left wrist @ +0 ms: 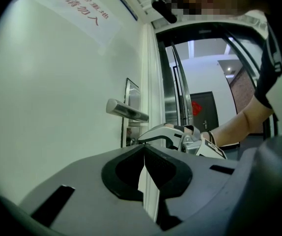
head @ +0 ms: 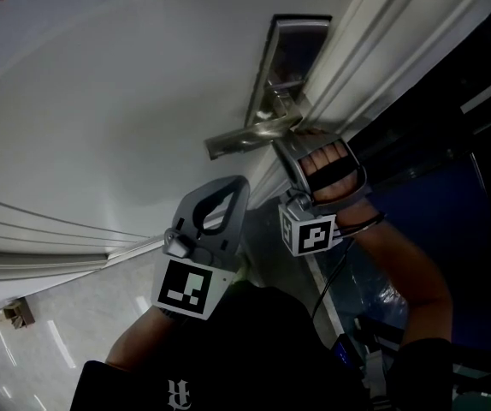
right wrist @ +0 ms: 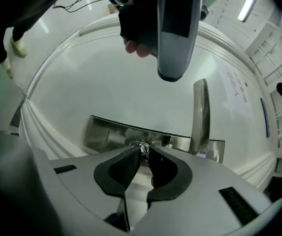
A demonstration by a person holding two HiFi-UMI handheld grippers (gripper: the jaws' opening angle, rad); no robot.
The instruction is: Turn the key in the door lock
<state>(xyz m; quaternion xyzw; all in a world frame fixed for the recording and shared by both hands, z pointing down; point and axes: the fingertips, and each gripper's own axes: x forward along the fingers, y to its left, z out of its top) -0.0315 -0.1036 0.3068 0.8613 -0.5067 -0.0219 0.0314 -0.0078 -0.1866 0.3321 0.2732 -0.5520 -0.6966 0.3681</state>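
Right gripper [right wrist: 143, 154]: jaws closed on the key [right wrist: 144, 148], tips almost meeting around it. The key sits in the lock plate [right wrist: 114, 134], at 8 o'clock from the handle [right wrist: 201, 113] in the right gripper view.

Left gripper [left wrist: 144, 149]: jaws pressed together with nothing between them, held off the door [head: 117, 101]. In the head view it lies at 7 o'clock from the right gripper, just beside it.

Handle: in the head view, at 10 o'clock from the right gripper's tips.
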